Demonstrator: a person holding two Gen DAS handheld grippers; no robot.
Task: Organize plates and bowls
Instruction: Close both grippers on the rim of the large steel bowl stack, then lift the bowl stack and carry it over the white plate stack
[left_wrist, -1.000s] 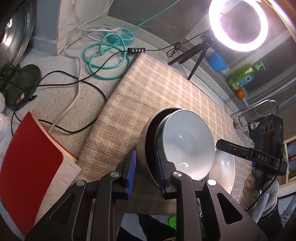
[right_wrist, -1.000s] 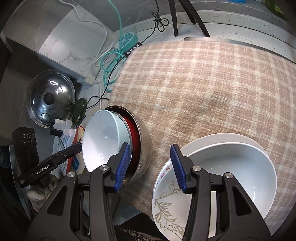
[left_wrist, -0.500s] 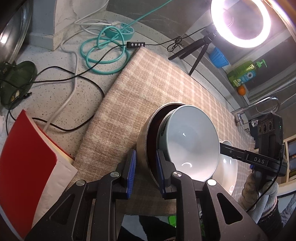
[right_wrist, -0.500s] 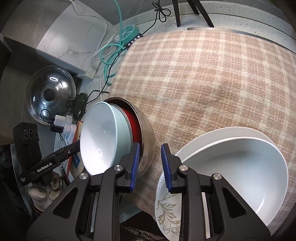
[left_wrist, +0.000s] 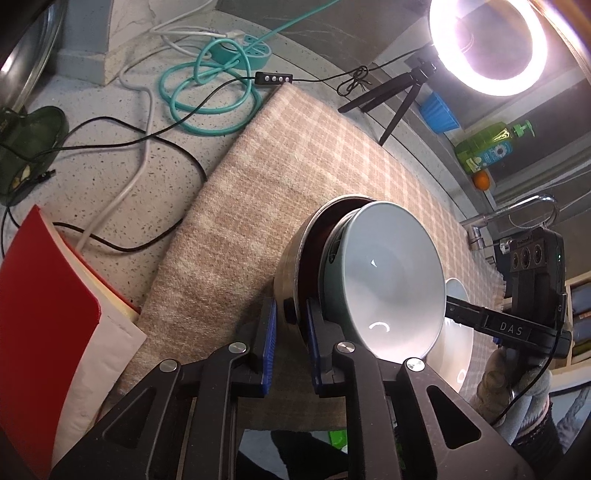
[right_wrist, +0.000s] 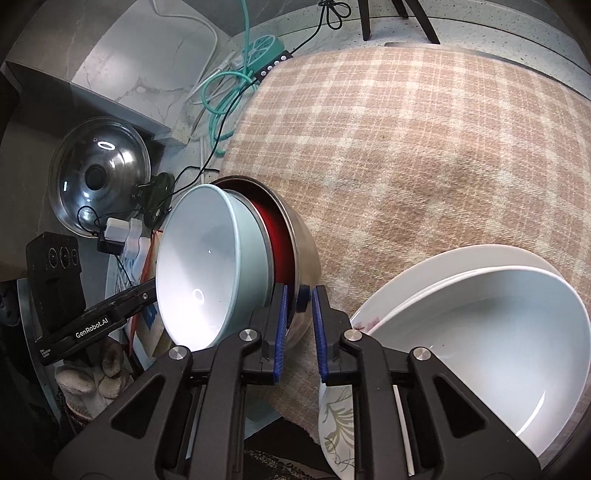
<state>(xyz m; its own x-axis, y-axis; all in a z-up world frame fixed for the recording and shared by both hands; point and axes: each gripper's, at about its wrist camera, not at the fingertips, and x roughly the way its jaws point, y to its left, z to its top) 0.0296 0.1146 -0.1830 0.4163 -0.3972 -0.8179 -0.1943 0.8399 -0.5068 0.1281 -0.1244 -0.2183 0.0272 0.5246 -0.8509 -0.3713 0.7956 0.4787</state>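
A steel bowl (left_wrist: 291, 266) with a red inside (right_wrist: 306, 251) stands tilted on its edge on the plaid cloth. A pale blue-green bowl (left_wrist: 395, 277) is nested in it, its hollow facing out (right_wrist: 199, 266). My left gripper (left_wrist: 291, 332) has the steel bowl's rim between its closing jaws, and the pads press on it. My right gripper (right_wrist: 300, 328) closes on the opposite side of the same rim, with the steel wall between its pads. To the right, a white bowl (right_wrist: 498, 332) sits on a floral plate (right_wrist: 340, 417).
The plaid cloth (right_wrist: 406, 147) covers the counter. A red folder (left_wrist: 44, 314), black and white wires and a coiled teal cable (left_wrist: 210, 92) lie to the left. A pot lid (right_wrist: 99, 173) leans at the far left. A ring light (left_wrist: 487, 40), soap bottle (left_wrist: 487, 147) and faucet (left_wrist: 517, 210) stand behind.
My right gripper's jaws went from wide apart to nearly together around the steel bowl's rim as it came in lower. My left gripper's jaws narrowed a little. The bowls kept their tilt.
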